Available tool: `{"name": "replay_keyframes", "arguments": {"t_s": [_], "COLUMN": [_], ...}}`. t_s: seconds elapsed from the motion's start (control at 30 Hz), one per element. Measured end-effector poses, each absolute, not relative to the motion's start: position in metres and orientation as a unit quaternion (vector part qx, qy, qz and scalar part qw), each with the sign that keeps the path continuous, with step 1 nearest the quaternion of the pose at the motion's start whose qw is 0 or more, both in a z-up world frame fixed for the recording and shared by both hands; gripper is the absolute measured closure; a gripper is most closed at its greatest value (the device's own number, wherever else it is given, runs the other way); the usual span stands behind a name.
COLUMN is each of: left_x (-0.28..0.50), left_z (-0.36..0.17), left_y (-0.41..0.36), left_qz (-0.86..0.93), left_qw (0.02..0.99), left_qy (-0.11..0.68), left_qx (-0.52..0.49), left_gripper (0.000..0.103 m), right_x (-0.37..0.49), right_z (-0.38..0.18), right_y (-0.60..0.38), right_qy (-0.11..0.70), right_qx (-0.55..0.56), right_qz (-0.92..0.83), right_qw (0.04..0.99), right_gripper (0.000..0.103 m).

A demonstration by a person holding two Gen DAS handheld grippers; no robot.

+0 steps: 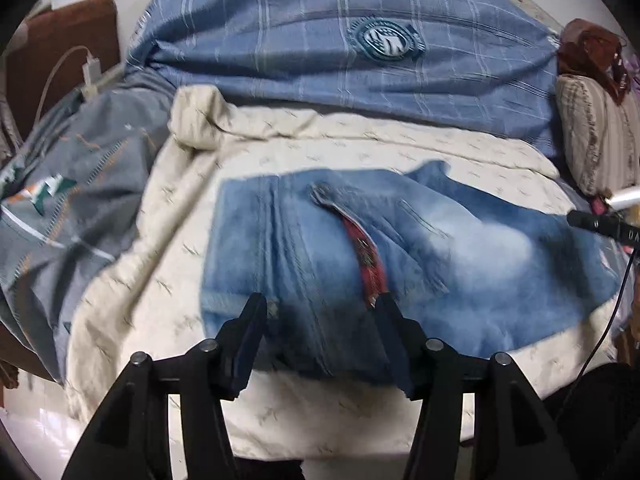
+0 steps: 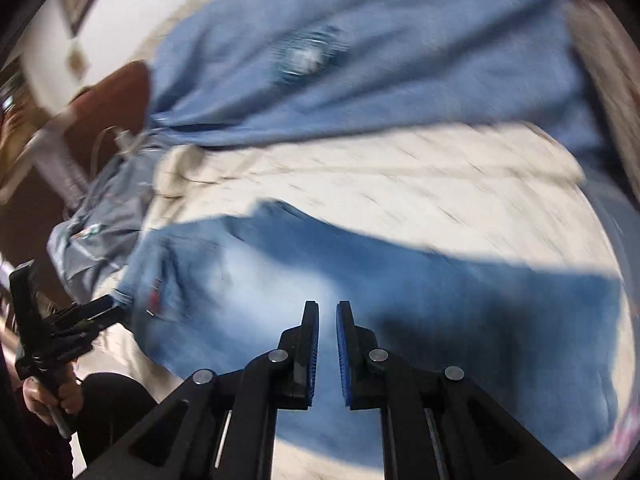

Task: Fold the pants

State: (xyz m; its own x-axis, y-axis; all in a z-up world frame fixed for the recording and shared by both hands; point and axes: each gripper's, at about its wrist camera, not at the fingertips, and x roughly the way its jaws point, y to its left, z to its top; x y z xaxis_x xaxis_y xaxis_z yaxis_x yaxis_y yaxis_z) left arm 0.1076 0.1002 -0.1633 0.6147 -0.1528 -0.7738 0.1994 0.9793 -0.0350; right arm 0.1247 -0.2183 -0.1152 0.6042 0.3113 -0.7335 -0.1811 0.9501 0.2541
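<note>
Blue jeans [image 1: 460,248] lie flat on a cream sheet [image 1: 160,280], waistband toward me, with red lining [image 1: 366,256] showing at the open fly. My left gripper [image 1: 320,302] hovers over the waistband, open, its fingers wide apart and the pads not pressing the denim. In the blurred right wrist view the jeans [image 2: 440,300] stretch across the sheet. My right gripper [image 2: 328,306] is above them, shut, with nothing between its blue pads. The left gripper [image 2: 92,312] appears at the far left, held by a hand [image 2: 48,396].
A blue plaid quilt [image 1: 320,40] with a round badge is bunched at the back. Grey patterned bedding [image 1: 80,184] lies to the left, with a white charger and cable [image 1: 90,72] above it. A striped pillow [image 1: 592,132] sits at the right edge.
</note>
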Motion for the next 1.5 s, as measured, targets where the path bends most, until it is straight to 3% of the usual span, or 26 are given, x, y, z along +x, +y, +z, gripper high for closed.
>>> {"name": "replay_keyframes", "arguments": {"t_s": [0.2,0.33,0.63,1.0,1.17,1.5], "left_x": [0.128,0.128,0.122,0.119,0.116,0.113], "left_z": [-0.191,-0.205,-0.218,-0.221,-0.221,-0.217], "left_y": [0.108,0.113,0.111,0.109,0.108,0.106], "left_qz": [-0.065,-0.058,-0.070,-0.066,-0.069,-0.061], "left_qw": [0.881,0.879,0.879,0.890,0.888,0.881], "left_qy": [0.467,0.472,0.470,0.448,0.450,0.465], "left_qx": [0.032,0.034,0.048,0.051,0.062,0.063], "left_gripper": [0.043,0.033,0.032,0.030,0.029,0.029], "right_x": [0.178,0.201,0.226,0.241,0.255,0.253], "right_z": [-0.128,-0.147,-0.176,-0.199,-0.205,-0.191], "right_y": [-0.169,-0.153,-0.140,-0.140,-0.151,-0.158], "right_qy": [0.413,0.423,0.437,0.505,0.490,0.446], "right_qx": [0.047,0.008,-0.031,0.027,0.081,0.070], "right_qz": [0.162,0.168,0.167,0.202,0.190,0.140], "right_qw": [0.895,0.890,0.883,0.839,0.847,0.881], "right_gripper": [0.092,0.092,0.092,0.092,0.093,0.091]}}
